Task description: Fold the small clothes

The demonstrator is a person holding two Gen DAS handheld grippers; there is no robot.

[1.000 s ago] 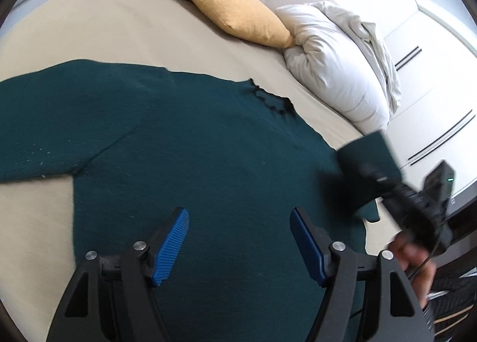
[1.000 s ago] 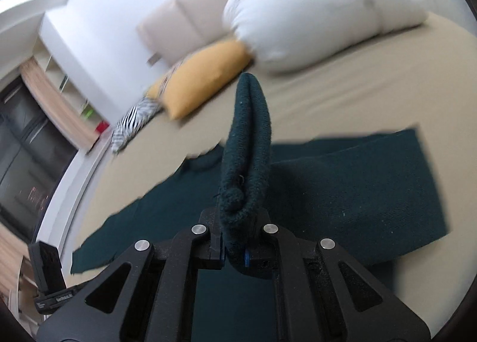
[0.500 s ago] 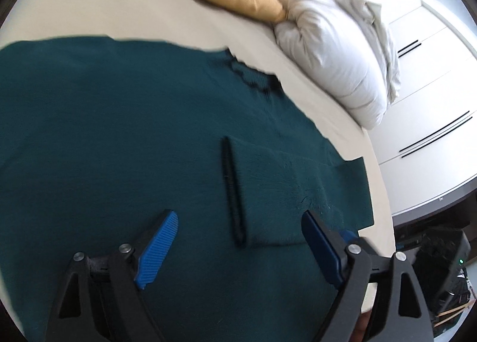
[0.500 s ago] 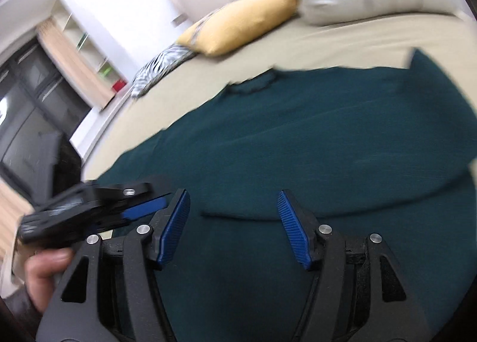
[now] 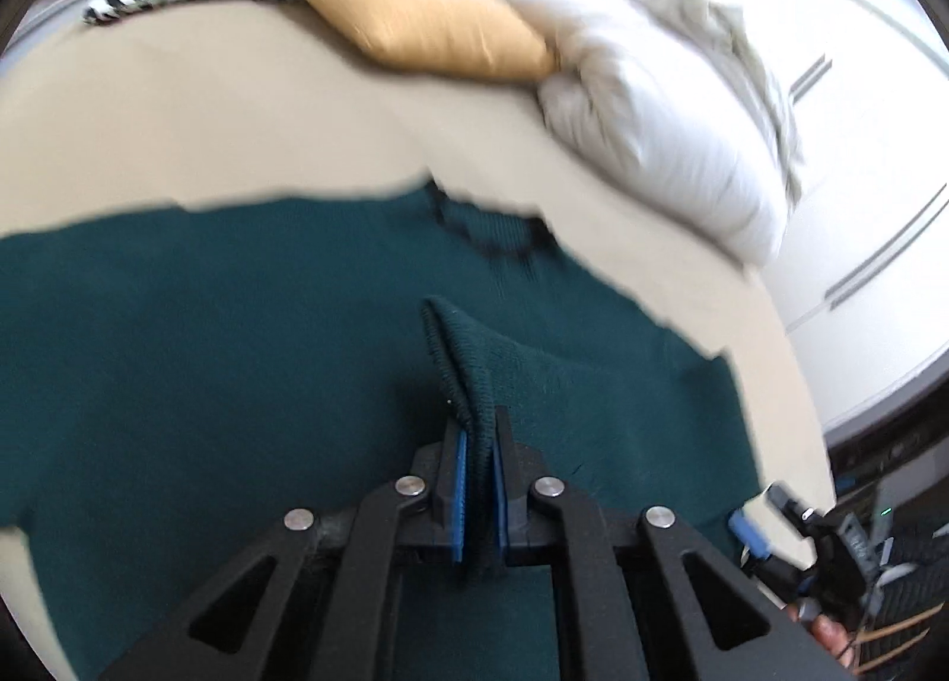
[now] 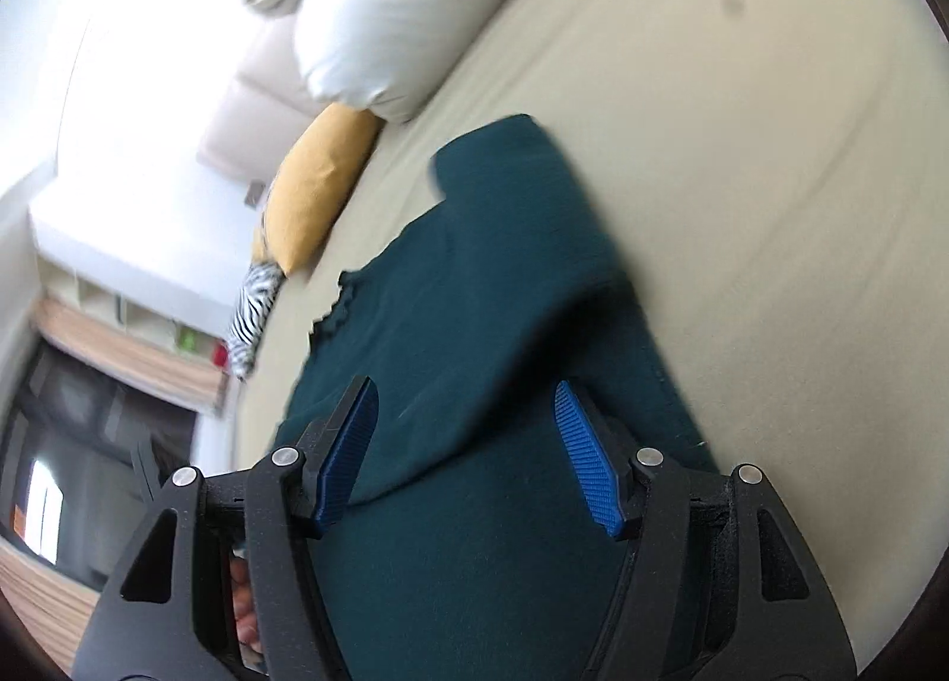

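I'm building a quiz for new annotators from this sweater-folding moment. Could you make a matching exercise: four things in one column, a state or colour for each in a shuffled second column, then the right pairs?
Things:
1. left gripper
2. right gripper
3. sweater cuff
4. cushion beside the white pillow

States or colours:
A. mustard yellow
B. open, nothing between its fingers
C. shut on fabric
D. pinched and lifted above the sweater body

Pairs: 1-C, 2-B, 3-D, 4-A

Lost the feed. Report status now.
Left gripper shut on sweater cuff. Right gripper open over the sweater. Sweater flat on bed. Nothing in the way.
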